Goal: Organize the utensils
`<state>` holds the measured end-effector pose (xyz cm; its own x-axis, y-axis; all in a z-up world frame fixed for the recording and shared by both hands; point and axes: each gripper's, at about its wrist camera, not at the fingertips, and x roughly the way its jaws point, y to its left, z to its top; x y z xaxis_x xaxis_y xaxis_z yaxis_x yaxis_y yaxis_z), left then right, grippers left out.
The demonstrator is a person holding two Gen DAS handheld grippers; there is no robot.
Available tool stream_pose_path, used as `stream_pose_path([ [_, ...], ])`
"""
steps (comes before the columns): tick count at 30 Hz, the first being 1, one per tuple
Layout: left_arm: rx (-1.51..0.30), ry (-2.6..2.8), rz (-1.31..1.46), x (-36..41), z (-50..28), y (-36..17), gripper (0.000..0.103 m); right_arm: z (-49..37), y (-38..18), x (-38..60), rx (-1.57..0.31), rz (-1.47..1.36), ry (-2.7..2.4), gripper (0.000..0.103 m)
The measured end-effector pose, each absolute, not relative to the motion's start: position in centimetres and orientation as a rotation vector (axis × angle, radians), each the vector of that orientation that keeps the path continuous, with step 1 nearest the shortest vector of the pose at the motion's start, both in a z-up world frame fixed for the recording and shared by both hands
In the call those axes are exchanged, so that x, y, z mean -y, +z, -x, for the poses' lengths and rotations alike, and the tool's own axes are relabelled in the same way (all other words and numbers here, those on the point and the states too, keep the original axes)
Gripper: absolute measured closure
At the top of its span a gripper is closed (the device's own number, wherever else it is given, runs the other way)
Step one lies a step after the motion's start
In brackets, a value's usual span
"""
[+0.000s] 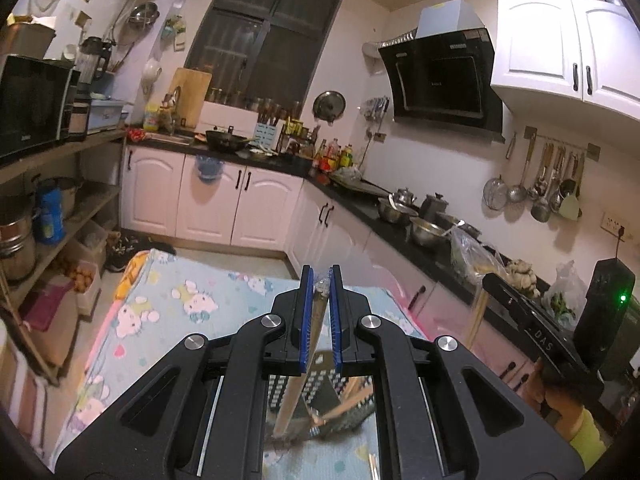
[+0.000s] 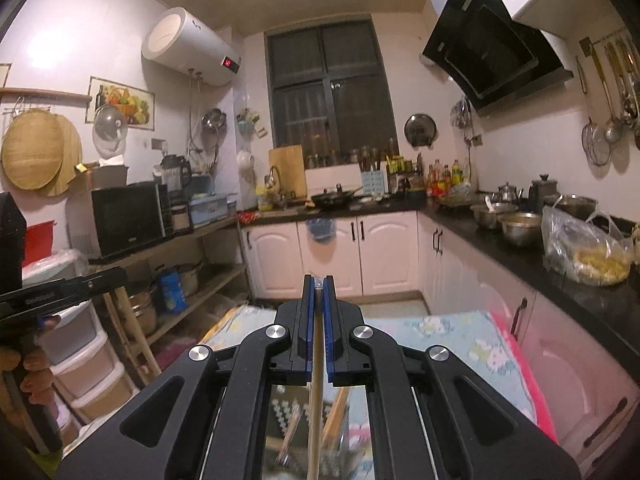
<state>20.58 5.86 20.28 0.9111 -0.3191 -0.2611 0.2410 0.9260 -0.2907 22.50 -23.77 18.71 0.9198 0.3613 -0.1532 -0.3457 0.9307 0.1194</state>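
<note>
Left wrist view: the left gripper (image 1: 321, 276) has its blue-padded jaws drawn narrow and clamped on a wooden chopstick (image 1: 301, 368), whose metal-capped end shows between the pad tips while its shaft hangs down and toward 7 o'clock. Beneath it, at 6 o'clock, lies a perforated utensil holder (image 1: 340, 400) on a table covered with a cartoon-print cloth (image 1: 192, 300); more chopsticks rest slanted in or on the holder, though which cannot be told.

Right wrist view: the right gripper (image 2: 318, 280) is likewise narrow and closed on a second chopstick (image 2: 315, 400), which hangs almost straight down toward 6 o'clock. The same holder (image 2: 288, 412) appears blurred below it. At 9 o'clock a hand (image 2: 28, 364) carries the other gripper.

Risks, as judged: each stick is pinched only near its top end, so it may pivot or slip between the pads if swung quickly. Both long shafts hang free and close together over the holder; they could cross, strike the slanted chopsticks, or tip the holder. The black countertop (image 1: 360, 204) at 3 o'clock is crowded with steel bowls (image 1: 426, 232), which a wide swing might reach.
</note>
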Motion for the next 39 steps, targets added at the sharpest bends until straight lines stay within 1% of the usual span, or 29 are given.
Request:
stream_pose_path([
  [7,-0.280,-0.259,0.263,-5.4,-22.7,20.6,0.100,-25.3,19.3,24.0,-0.132,-0.109,0.341,0.099],
  [12,-0.285,-0.242,0.283,-5.3,-24.5,19.4,0.100,-27.3,18.8,23.7,-0.120,-0.130,0.338,0.099],
  [18,-0.321,-0.228,0.311,-5.3,-26.1,16.9,0.100,-28.6,16.9,22.8,-0.098,-0.110,0.342,0.099],
  [30,-0.390,-0.219,0.306,-4.5,-27.6,12.7,0.100,-30.6,12.6,22.4,-0.131,-0.156,0.337,0.099],
  [39,-0.438,-0.213,0.293,-3.9,-28.2,10.7,0.100,-30.8,10.0,22.4,-0.154,-0.173,0.334,0.099],
])
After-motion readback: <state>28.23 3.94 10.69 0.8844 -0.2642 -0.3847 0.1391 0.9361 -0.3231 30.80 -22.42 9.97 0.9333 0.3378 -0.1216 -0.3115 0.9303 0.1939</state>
